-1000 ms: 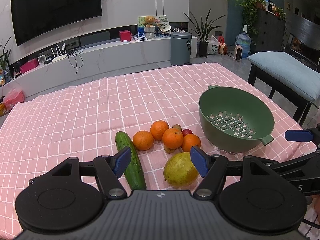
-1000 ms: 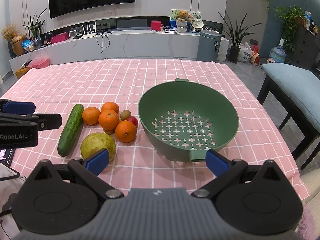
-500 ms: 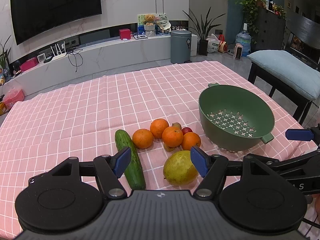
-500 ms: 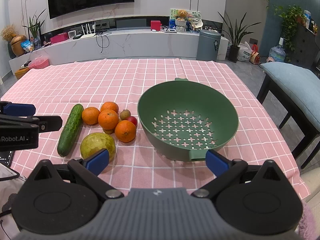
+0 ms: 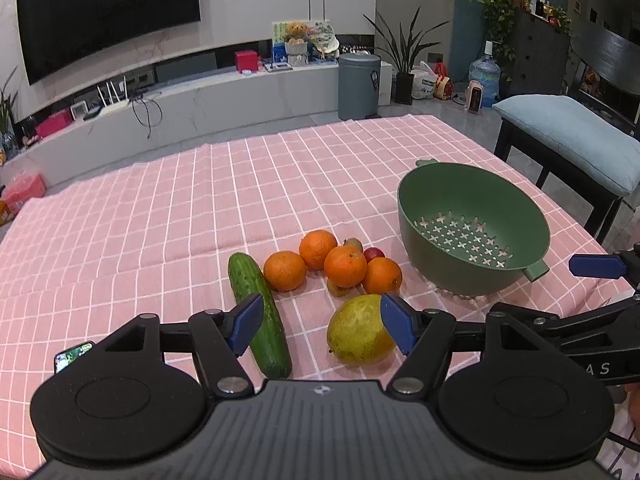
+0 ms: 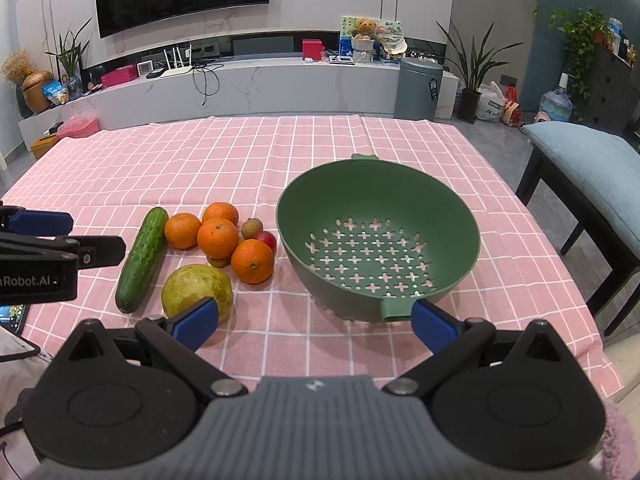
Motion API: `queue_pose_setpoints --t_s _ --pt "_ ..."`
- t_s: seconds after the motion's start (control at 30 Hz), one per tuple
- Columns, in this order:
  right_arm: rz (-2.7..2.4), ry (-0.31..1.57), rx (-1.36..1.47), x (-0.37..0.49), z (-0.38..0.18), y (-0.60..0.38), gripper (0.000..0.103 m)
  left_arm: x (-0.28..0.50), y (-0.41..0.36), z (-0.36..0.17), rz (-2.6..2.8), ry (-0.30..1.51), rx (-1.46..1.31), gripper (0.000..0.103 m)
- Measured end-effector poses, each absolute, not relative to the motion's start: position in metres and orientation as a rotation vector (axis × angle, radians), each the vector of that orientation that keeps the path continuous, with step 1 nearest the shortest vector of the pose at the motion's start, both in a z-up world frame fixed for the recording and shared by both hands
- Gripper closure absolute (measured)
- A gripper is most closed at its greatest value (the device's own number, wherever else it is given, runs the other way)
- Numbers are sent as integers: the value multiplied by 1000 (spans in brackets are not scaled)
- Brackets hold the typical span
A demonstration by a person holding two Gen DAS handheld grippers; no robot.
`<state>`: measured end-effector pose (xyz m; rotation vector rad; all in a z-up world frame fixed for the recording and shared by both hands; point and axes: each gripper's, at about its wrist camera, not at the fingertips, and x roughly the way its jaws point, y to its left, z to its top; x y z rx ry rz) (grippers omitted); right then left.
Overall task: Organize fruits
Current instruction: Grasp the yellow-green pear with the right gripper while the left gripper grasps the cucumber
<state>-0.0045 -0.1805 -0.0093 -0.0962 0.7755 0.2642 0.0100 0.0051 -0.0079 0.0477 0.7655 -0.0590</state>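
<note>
A green colander (image 6: 289,216) stands empty on the pink checked cloth, seen at the right in the left wrist view (image 5: 440,276). Left of it lie a cucumber (image 5: 258,312) (image 6: 142,258), several oranges (image 5: 345,266) (image 6: 217,237), a small red fruit (image 6: 267,240), small brown fruits (image 6: 252,228) and a yellow-green pear-like fruit (image 5: 358,332) (image 6: 194,288). My left gripper (image 5: 322,320) hovers near the cucumber and pear, open, its jaws closing slightly with nothing between them. My right gripper (image 6: 315,322) is open before the colander's near handle, holding nothing.
A phone (image 5: 74,356) lies at the near left of the table. A dark bench with a blue cushion (image 6: 588,156) stands right of the table. The cloth's near edge (image 6: 592,376) is close below the right gripper.
The left gripper's jaws have narrowed a little. Both grippers and all fruits have stayed in place.
</note>
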Motion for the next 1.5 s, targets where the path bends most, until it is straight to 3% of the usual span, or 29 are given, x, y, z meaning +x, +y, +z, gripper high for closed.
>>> queue_pose_setpoints --t_s 0.13,0.27,0.43,0.63,1.13,1.43,1.5 --pt "289 787 -71 1 -13 -177 5 19 20 -10 -57 800 15 32" --pt "335 821 -36 12 -18 -166 18 29 39 -16 -37 841 -42 40" --pt "400 896 46 30 -31 -150 18 43 59 -29 -20 903 -90 49" --pt "421 976 120 50 -49 -129 24 56 71 -47 5 954 -132 51" --pt "407 1092 180 79 -85 -102 25 89 92 -79 19 995 -284 47" --pt "436 1107 188 85 -91 -94 37 102 90 -91 20 1017 -290 48" --pt "439 1103 177 86 -90 -93 37 103 92 -93 25 1018 -300 54"
